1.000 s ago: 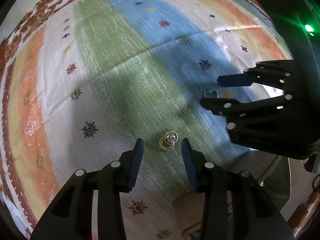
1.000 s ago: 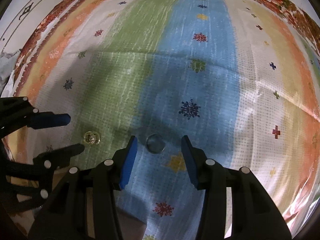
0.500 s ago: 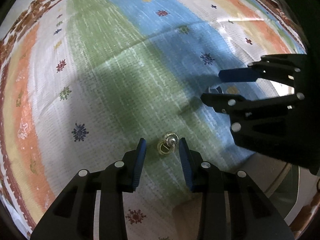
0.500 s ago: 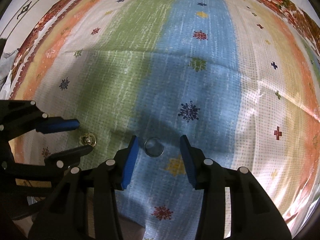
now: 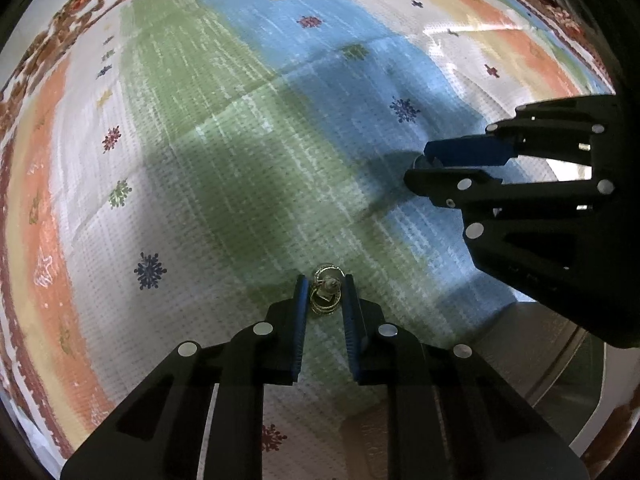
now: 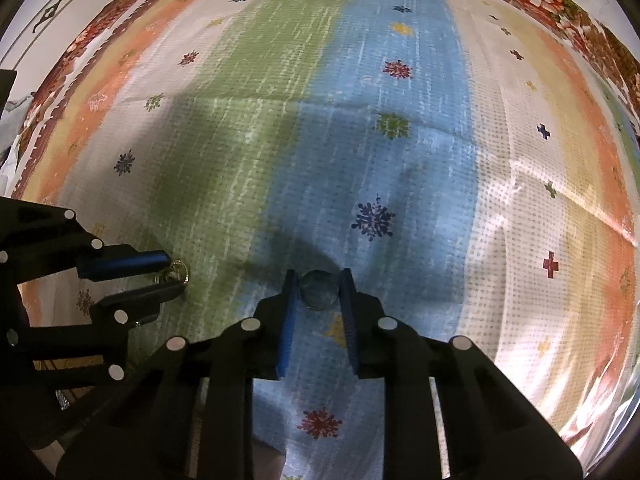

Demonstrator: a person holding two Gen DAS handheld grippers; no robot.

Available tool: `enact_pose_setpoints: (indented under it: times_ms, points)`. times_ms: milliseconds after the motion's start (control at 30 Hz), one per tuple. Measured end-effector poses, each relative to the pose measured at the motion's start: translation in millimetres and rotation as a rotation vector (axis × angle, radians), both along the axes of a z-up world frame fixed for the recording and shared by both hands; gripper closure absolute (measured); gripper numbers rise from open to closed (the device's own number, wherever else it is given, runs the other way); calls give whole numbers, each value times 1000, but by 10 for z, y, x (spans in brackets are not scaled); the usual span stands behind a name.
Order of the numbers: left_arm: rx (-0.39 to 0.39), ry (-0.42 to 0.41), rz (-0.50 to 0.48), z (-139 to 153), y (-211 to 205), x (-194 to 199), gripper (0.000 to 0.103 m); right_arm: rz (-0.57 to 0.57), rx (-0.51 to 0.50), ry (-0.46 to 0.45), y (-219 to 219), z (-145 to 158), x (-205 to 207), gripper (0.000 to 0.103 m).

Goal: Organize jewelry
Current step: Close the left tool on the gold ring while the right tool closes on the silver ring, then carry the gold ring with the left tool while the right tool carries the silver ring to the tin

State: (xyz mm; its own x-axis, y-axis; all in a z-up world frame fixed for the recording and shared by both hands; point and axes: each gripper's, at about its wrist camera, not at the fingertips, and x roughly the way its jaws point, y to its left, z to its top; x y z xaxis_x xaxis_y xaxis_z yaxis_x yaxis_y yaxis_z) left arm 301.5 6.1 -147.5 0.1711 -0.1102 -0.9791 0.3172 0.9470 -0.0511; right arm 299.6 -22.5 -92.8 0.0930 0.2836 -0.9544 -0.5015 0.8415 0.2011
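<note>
On a striped cloth (image 5: 240, 128), 2 grippers are closing at once — left gripper (image 5: 325, 294) pinching a gold earring (image 5: 326, 296), right gripper (image 6: 318, 292) squeezing a clear disc (image 6: 319, 291) — the pickup step, and next each piece probably needs lifting without slipping.

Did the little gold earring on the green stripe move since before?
No. The gold earring stays on the green stripe beside the blue snowflake; the left gripper is closing around it.
</note>
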Motion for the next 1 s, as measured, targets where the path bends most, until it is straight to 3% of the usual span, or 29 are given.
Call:
enact_pose_setpoints:
  times_ms: [33,67,667,1000]
  points:
    - [0,-5,4,13,6,2,87,-2,4,1,-7,4,1,81]
    - [0,-9,7,58,3,-33,95,-5,10,3,-13,10,6,81]
    - [-37,-58,43,307,149,-26,94,-20,63,-13,-128,199,-19,81]
    - [-73,-116,66,560,249,-173,94,-32,127,-46,-260,474,-141,81]
